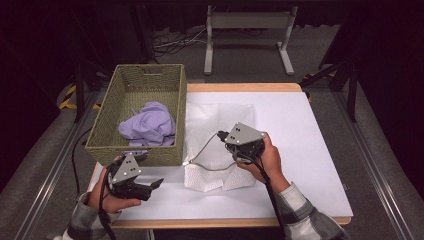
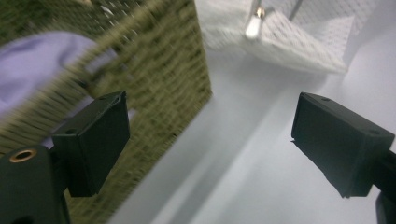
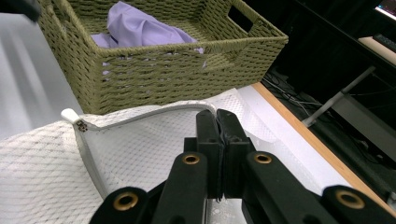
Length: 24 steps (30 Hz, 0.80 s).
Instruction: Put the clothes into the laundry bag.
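Note:
A white mesh bag (image 1: 215, 120) lies on the white table, its zippered rim (image 3: 140, 114) lifted into an arc. My right gripper (image 1: 222, 136) is shut on that rim, jaws pressed together at the tips (image 3: 217, 116). To the left stands a woven olive basket (image 1: 135, 150) with a crumpled lilac cloth (image 1: 150, 125) inside. My left gripper (image 1: 155, 184) hovers open just in front of the basket's near right corner (image 2: 173, 70), with nothing between its jaws (image 2: 210, 121). The lilac cloth (image 2: 37, 65) shows blurred over the basket wall.
The table's wooden edge (image 3: 299, 140) runs along the far side, with a dark floor and cables beyond. A metal stand (image 1: 247, 35) sits behind the table. Bare white tabletop (image 1: 310, 150) lies to the right of the bag.

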{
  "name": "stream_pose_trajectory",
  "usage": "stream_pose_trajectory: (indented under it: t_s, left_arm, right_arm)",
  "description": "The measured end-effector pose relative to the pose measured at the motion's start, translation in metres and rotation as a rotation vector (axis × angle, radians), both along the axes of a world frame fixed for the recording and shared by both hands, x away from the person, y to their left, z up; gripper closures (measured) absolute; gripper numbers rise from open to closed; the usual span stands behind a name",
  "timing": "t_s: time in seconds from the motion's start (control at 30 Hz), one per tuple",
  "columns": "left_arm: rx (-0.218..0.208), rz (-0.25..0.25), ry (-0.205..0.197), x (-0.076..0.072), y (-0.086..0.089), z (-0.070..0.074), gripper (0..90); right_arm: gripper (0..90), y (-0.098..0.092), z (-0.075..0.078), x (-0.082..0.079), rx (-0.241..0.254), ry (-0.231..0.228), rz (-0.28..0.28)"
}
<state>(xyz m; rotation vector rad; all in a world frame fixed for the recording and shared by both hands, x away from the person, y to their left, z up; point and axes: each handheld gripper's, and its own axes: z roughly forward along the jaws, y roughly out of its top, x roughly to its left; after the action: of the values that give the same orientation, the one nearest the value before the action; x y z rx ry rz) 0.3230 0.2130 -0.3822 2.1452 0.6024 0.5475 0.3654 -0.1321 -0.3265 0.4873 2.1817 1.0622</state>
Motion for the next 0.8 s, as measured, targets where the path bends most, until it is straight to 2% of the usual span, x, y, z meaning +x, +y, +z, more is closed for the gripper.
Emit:
stream_pose_trajectory:
  t_s: [0.07, 0.1, 0.2, 0.23, 0.33, 0.43, 0.5, 0.53, 0.57, 0.6, 0.63, 0.67, 0.7, 0.77, 0.8]
  left_arm:
    - [-0.005, 0.001, -0.011, 0.003, 0.002, 0.005, 11.6]
    - [-0.001, 0.008, -0.021, 0.01, 0.005, 0.015, 11.6]
    - [0.04, 0.017, -0.023, 0.025, 0.008, 0.028, 10.5]
    - [0.04, 0.017, -0.023, 0.025, 0.008, 0.028, 10.5]
    - [0.092, 0.042, -0.031, 0.047, 0.009, 0.036, 9.2]
    - [0.13, 0.059, 0.001, 0.068, 0.008, 0.037, 8.8]
    - [0.119, 0.052, 0.038, 0.084, 0.009, 0.038, 7.7]
    - [0.123, 0.027, 0.058, 0.092, 0.009, 0.041, 3.0]
    - [0.111, 0.018, 0.061, 0.095, 0.009, 0.043, 0.9]
    - [0.098, 0.037, 0.034, 0.099, 0.009, 0.045, 6.4]
    - [0.084, 0.039, 0.037, 0.107, 0.009, 0.047, 10.1]
    - [0.081, 0.039, 0.055, 0.113, 0.009, 0.047, 8.0]
    - [0.107, 0.048, 0.049, 0.12, 0.006, 0.046, 7.9]
    - [0.164, 0.053, 0.066, 0.131, 0.003, 0.041, 7.7]
    - [0.184, 0.07, 0.104, 0.137, 0.002, 0.039, 7.5]
  right_arm:
    - [89.5, 0.001, 0.0, -0.001, 0.0, 0.0, 0.005]
    - [89.5, 0.002, 0.0, -0.001, -0.003, 0.002, 0.007]
    - [89.5, 0.003, -0.001, -0.002, -0.007, 0.003, 0.01]
    - [89.5, 0.003, -0.001, -0.002, -0.007, 0.003, 0.01]
    - [89.5, 0.003, -0.001, -0.001, -0.005, 0.008, 0.011]
    - [89.5, 0.004, -0.002, -0.001, -0.009, 0.013, 0.011]
    - [89.5, 0.003, -0.002, -0.001, -0.004, 0.016, 0.011]
    - [89.5, 0.003, -0.002, -0.001, -0.004, 0.018, 0.012]
    - [89.5, 0.003, -0.002, -0.001, -0.003, 0.017, 0.011]
    - [89.5, 0.002, -0.002, 0.0, 0.0, 0.019, 0.011]
    - [89.5, 0.002, -0.002, 0.0, 0.0, 0.021, 0.012]
    - [89.4, 0.003, -0.003, 0.0, 0.0, 0.023, 0.013]
    - [89.5, 0.003, -0.004, 0.0, 0.0, 0.026, 0.014]
    - [89.5, 0.003, -0.005, 0.0, -0.003, 0.028, 0.016]
    - [89.5, 0.003, -0.005, 0.0, -0.004, 0.031, 0.017]
